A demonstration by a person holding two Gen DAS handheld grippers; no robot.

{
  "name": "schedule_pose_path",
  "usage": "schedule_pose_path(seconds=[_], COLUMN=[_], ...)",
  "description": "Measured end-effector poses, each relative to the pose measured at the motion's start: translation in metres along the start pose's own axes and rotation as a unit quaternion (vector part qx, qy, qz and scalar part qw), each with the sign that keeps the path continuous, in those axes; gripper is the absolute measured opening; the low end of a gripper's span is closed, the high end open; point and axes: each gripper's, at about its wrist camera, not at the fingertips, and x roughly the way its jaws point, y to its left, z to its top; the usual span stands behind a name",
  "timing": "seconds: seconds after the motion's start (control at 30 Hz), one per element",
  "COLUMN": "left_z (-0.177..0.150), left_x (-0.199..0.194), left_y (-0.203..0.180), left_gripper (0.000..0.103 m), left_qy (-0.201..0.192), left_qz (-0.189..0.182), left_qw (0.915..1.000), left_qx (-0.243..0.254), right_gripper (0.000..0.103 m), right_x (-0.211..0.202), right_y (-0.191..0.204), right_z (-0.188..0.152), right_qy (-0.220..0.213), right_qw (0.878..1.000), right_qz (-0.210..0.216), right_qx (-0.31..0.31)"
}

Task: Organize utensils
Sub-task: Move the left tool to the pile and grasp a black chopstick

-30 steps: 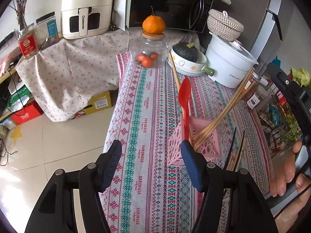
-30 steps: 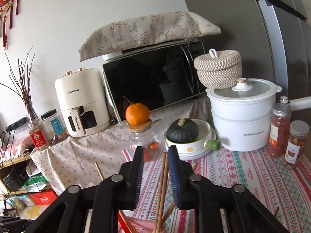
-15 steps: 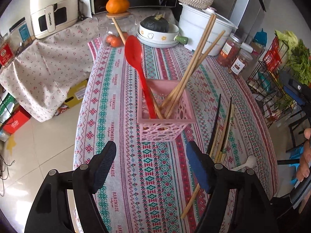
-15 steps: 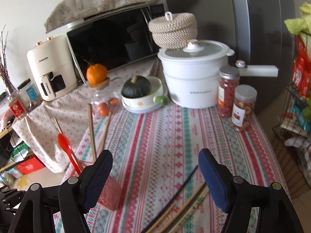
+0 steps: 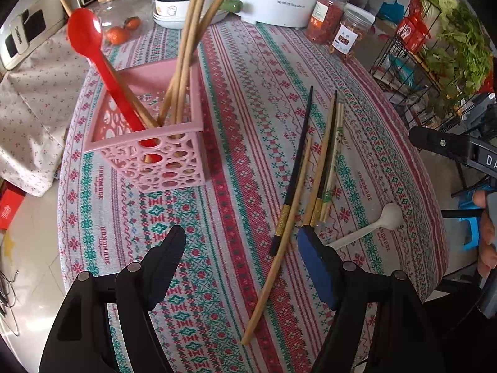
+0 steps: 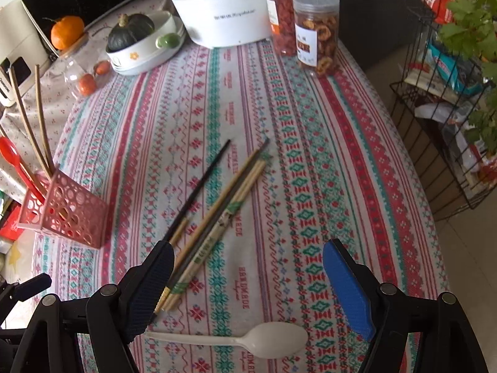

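Both views angled steeply down onto a worktop (image 6: 310,99) under a striped woven cloth. Right gripper (image 6: 248,292): jaws wide, just opened further, nothing between the pads. Left gripper (image 5: 240,267): jaws wide and empty too.

Loose utensils near the front edge: a white plastic spoon (image 6: 248,338) crosswise just ahead of the right gripper, bowl toward its right finger, handle running under its left finger; a bundle of chopsticks (image 6: 217,214) on a diagonal, near ends by that same left finger, far ends pointing up and away; one black chopstick (image 6: 202,186) alongside, and a longer bamboo chopstick (image 5: 279,242) lying across the left gripper's span.

Pink perforated holder (image 5: 149,143) off to the left, well apart from the loose pile, already loaded with a red spoon (image 5: 93,49) and several upright chopsticks.

Judged nearest target: the white spoon, closer to the right gripper, long axis roughly parallel to the jaw opening, so probably a wrist roll needed before closing.
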Motion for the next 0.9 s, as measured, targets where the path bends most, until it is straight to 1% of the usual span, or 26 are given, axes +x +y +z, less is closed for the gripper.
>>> schedule_pose_path(seconds=[0.1,0.17,0.23,0.27,0.33,0.4,0.53,0.7,0.83,0.9], left_z=[0.007,0.012,0.019,0.024,0.038,0.055,0.092,0.126,0.139,0.142], left_x=[0.009,0.015,0.024,0.029,0.039,0.05,0.072,0.098,0.116,0.119], left_y=[-0.015,-0.027,-0.041,-0.047,-0.058,-0.07,-0.084,-0.086,-0.09,-0.092], left_gripper=[0.076,0.069,0.051,0.047,0.039,0.032,0.019,0.013,0.013,0.012], left_qy=[0.007,0.006,0.007,0.008,0.01,0.012,0.008,0.01,0.02,0.014], left_qz=[-0.015,-0.013,0.0,0.004,0.0,-0.001,0.011,0.008,0.009,0.018], left_qw=[0.9998,0.9996,0.9991,0.9989,0.9987,0.9986,0.9984,0.999,0.999,0.9989], left_qx=[0.008,0.025,0.042,0.046,0.049,0.052,0.055,0.044,0.04,0.042], right_gripper=[0.083,0.083,0.083,0.083,0.083,0.083,0.083,0.083,0.083,0.083], right_x=[0.004,0.007,0.01,0.011,0.013,0.014,0.02,0.023,0.024,0.025], right_y=[-0.008,-0.014,-0.021,-0.025,-0.034,-0.041,-0.049,-0.055,-0.062,-0.065], right_z=[-0.001,0.001,0.003,0.004,0.006,0.007,0.008,0.009,0.012,0.013], right_qy=[0.015,0.025,0.033,0.036,0.04,0.044,0.061,0.068,0.069,0.07], right_qw=[1.0,1.0,0.999,0.999,0.999,0.999,0.997,0.997,0.997,0.997], right_qz=[-0.006,-0.009,-0.004,-0.004,-0.009,-0.01,0.003,0.001,0.001,0.001], right_qx=[-0.005,-0.007,-0.001,0.005,0.017,0.029,0.039,0.036,0.04,0.042])
